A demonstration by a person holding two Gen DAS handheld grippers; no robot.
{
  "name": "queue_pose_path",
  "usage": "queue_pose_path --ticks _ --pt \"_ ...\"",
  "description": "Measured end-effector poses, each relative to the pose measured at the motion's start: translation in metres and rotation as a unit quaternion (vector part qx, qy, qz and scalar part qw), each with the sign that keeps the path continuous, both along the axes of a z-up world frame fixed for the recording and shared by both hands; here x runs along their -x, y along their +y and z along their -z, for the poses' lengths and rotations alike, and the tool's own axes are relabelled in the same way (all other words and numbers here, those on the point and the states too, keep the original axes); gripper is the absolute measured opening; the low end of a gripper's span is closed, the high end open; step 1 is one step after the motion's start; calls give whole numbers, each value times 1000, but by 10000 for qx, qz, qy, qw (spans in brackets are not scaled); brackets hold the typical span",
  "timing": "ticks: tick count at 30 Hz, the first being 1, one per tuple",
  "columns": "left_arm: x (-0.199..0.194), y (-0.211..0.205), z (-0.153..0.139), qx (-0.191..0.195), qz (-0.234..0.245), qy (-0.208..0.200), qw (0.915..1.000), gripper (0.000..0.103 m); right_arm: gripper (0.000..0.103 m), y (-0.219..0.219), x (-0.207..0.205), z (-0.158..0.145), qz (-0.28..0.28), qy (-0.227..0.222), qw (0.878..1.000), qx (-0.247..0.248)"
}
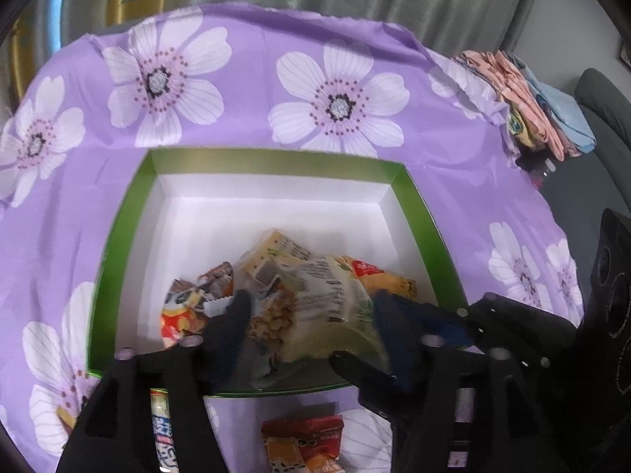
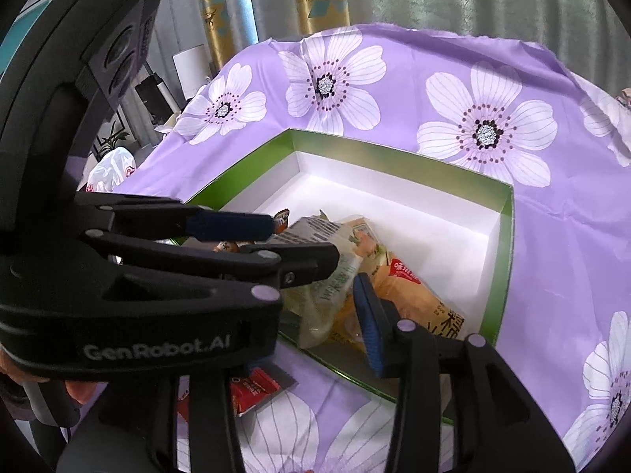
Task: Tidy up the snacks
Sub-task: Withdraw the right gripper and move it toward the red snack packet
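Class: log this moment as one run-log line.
left gripper: open | right gripper: open | snacks: in box

Soft, even daylight in both views; scene bright, colours slightly washed. White box (image 1: 272,213) interior near overexposed, faint shadows along inner walls. Mild sheen on purple cloth (image 1: 252,126). Strong fisheye bending, dark vignette at corners. Close black gripper parts soft, underexposed. Snack packets (image 1: 315,287) slightly blurred, print hard to read.
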State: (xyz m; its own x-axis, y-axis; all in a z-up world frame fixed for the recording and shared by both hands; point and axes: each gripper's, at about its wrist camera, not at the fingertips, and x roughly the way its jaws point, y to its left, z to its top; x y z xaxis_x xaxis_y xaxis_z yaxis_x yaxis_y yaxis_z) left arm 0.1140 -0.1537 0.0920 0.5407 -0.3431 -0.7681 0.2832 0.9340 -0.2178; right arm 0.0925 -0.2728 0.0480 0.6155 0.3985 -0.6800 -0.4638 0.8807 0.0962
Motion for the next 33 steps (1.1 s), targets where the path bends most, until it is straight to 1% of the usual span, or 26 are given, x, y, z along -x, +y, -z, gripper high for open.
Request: queue_pose_path --ticks 3,6,9,10,13,15,18,21,25,28,31,33 --pt "6 7 -9 32 -99 -87 9999 74 48 -3 6 -3 55 -51 10000 38" --pt "18 19 -20 112 -209 -165 9996 74 49 -9 14 -10 147 -86 9999 -9" --pt "36 31 -36 160 -259 -350 9989 75 51 -16 31 -21 232 -158 9995 -116" --pt "43 35 -41 147 -278 -423 9986 77 53 -18 37 -27 257 -199 9994 -144" --pt "67 47 -53 124 -309 -606 9976 77 58 -24 63 -44 307 -391 9986 -201" --pt "81 54 -57 132 -332 -655 9972 78 61 -28 77 -51 315 -472 9981 -247" --pt "97 64 -60 164 -356 -676 9969 78 65 -30 97 -58 319 -512 9976 -327" --pt "110 72 -61 199 -380 -623 9971 78 65 -30 111 -61 409 -480 9975 -309" --pt "132 83 -63 290 -407 -707 9962 78 68 -27 131 -62 342 -449 9970 -523" --pt "142 86 -62 312 -403 -657 9965 78 68 -23 144 -59 327 -450 9975 -447" --pt "151 88 -58 224 -476 -692 9962 78 68 -18 154 -54 256 -401 9981 -390" --pt "154 92 -51 271 -540 -581 9965 78 68 -16 157 -50 198 -332 9985 -395"
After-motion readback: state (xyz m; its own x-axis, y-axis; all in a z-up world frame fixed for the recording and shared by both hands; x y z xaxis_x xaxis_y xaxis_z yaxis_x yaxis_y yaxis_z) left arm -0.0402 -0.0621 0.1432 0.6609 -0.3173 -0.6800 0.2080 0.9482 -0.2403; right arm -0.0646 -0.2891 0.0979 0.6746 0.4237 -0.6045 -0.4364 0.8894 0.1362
